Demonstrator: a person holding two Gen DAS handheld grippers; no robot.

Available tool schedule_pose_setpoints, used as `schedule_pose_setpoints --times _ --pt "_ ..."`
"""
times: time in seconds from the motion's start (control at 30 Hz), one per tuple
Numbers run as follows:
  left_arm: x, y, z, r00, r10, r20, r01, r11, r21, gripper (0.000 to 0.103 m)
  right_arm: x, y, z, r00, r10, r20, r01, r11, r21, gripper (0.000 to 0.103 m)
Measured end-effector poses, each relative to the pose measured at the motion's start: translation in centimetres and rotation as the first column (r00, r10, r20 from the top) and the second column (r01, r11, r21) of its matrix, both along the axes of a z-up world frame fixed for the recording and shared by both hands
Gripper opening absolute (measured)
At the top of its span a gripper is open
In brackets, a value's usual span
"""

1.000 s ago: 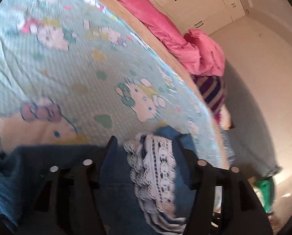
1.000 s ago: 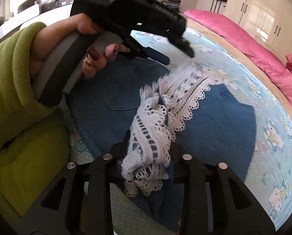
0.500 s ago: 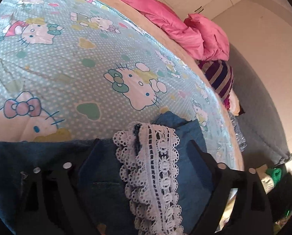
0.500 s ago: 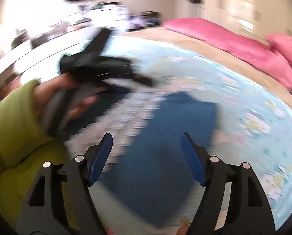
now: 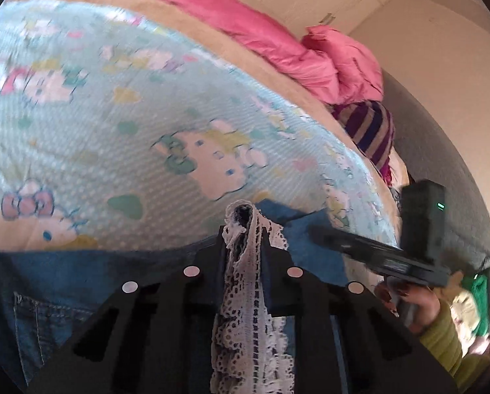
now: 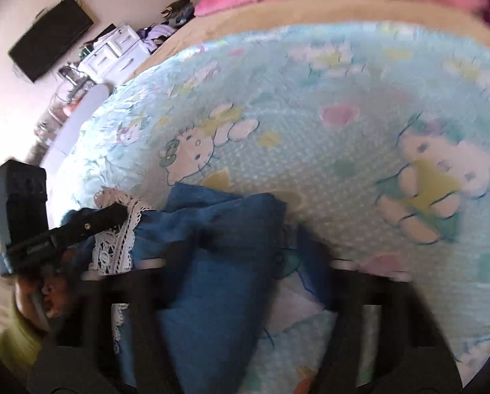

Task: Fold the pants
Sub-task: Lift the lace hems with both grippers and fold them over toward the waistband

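Note:
Blue denim pants (image 5: 80, 282) with a white lace hem (image 5: 245, 295) lie on a light blue cartoon-print bedspread (image 5: 113, 131). My left gripper (image 5: 243, 239) is shut on the lace hem, which bunches between its fingers. In the right wrist view the left gripper (image 6: 113, 213) shows at far left, on the lace (image 6: 116, 239). My right gripper (image 6: 245, 262) is open, its blurred fingers spread around a folded blue denim edge (image 6: 218, 229). It also shows in the left wrist view (image 5: 376, 256) at right, low over the denim.
A pink duvet (image 5: 277, 42) lies along the far side of the bed. A striped cloth (image 5: 373, 134) hangs off the bed corner. White wardrobes stand behind. A dresser (image 6: 113, 49) and a dark screen (image 6: 47, 39) stand by the far wall.
My left gripper has closed on the lace hem. My right gripper let go of the lace, opened, and moved right to the folded denim edge.

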State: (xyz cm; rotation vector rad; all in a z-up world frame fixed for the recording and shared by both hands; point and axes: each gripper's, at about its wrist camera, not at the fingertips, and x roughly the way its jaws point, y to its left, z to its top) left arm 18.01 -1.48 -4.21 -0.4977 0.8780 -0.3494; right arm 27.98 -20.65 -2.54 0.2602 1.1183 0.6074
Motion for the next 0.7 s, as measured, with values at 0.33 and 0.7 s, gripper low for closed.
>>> schedule_pose_setpoints --times 0.33,0.7 --pt "0.1 0.7 -1.7 0.998 0.032 -0.057 -0.028 0.997 0.068 0.033 -0.5 0.2 -0.2 0.995 -0.048 0.087 0.057 0.992 -0.110 0.014" --pt "-3.6 2.3 0.9 0.998 0.062 -0.007 -0.061 0.994 0.092 0.051 -5.5 -1.9 3.7 0.976 -0.065 0.207 0.096 0.985 -0.143 0.058"
